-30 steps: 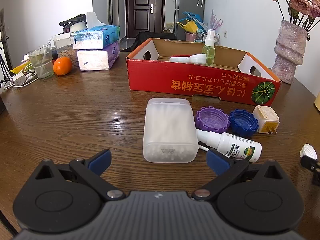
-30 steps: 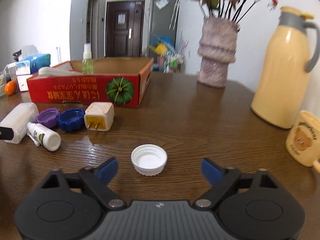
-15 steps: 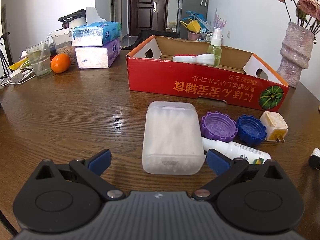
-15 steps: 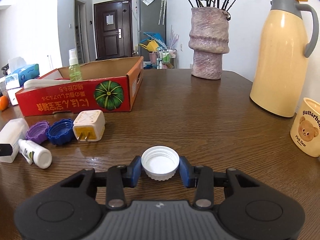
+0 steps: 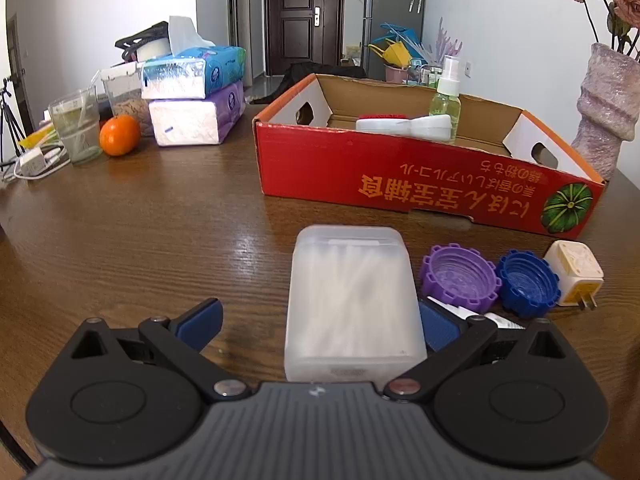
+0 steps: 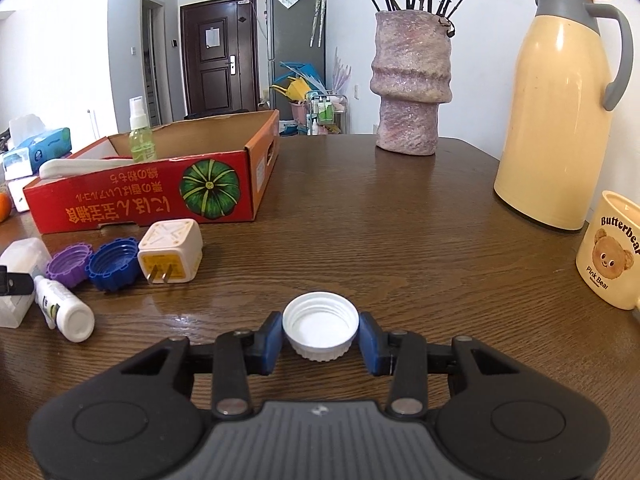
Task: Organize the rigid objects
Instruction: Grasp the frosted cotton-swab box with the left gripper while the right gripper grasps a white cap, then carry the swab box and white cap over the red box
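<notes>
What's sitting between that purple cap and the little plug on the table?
A blue cap lies between the purple cap and the plug, touching or nearly touching both. The right wrist view shows it; the left does too.

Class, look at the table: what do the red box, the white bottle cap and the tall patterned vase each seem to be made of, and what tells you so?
Red box: cardboard, with a brown raw inside and folded flaps. White bottle cap: moulded plastic, smooth, with a ribbed rim and inner threads. Vase: probably ceramic or stone-like, rough and mottled pink with a slight sparkle; the look leaves it open.
</notes>
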